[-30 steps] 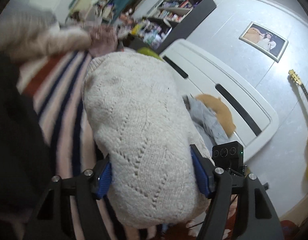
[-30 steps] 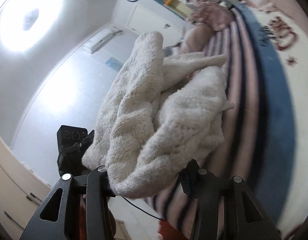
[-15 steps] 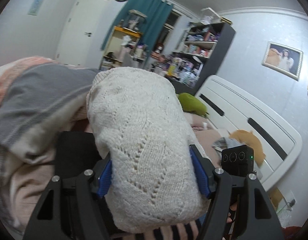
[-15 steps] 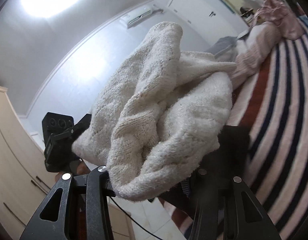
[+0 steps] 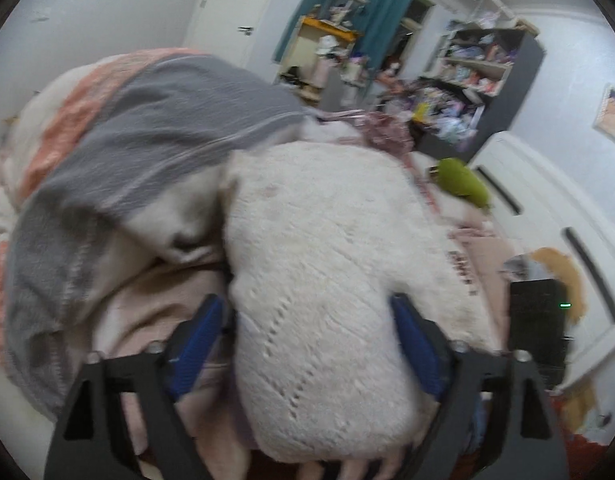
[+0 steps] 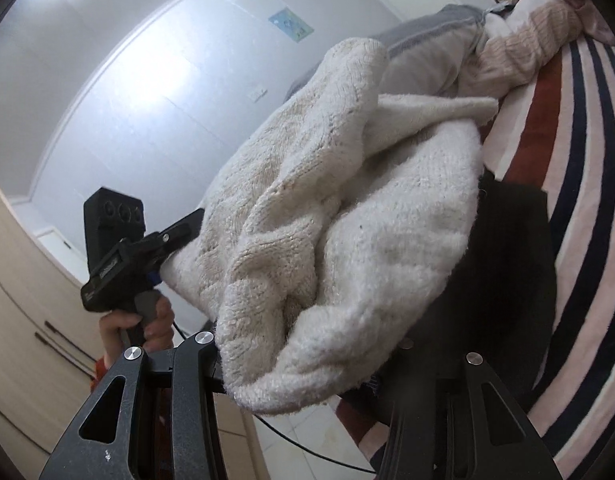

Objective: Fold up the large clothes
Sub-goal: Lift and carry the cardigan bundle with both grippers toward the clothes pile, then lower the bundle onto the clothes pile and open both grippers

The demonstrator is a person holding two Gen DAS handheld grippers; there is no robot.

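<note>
Nearest the left wrist camera, the left claw (image 5: 307, 336) is opening around a folded cream knit sweater (image 5: 331, 264); the sweater is lying between its blue pads (image 5: 195, 344), the left pad standing clear of the knit and the right pad (image 5: 413, 344) lying along its edge. In the right wrist view, the right claw (image 6: 303, 364) is gripping the bunched near end of the same sweater (image 6: 347, 216), which is bulging over both fingers and hiding the pads. Left of the bundle in that view, a hand (image 6: 139, 328) is holding the left claw's handle. Under the sweater, a black garment (image 6: 511, 264) is lying on a striped bed cover (image 6: 579, 184). Beyond, a grey and peach blanket (image 5: 147, 136) is sitting heaped just beside the sweater. Farther back, a green cushion (image 5: 463, 186), a white headboard (image 5: 547, 208), cluttered shelves (image 5: 479, 80) and a teal curtain (image 5: 363, 4) are showing.
</note>
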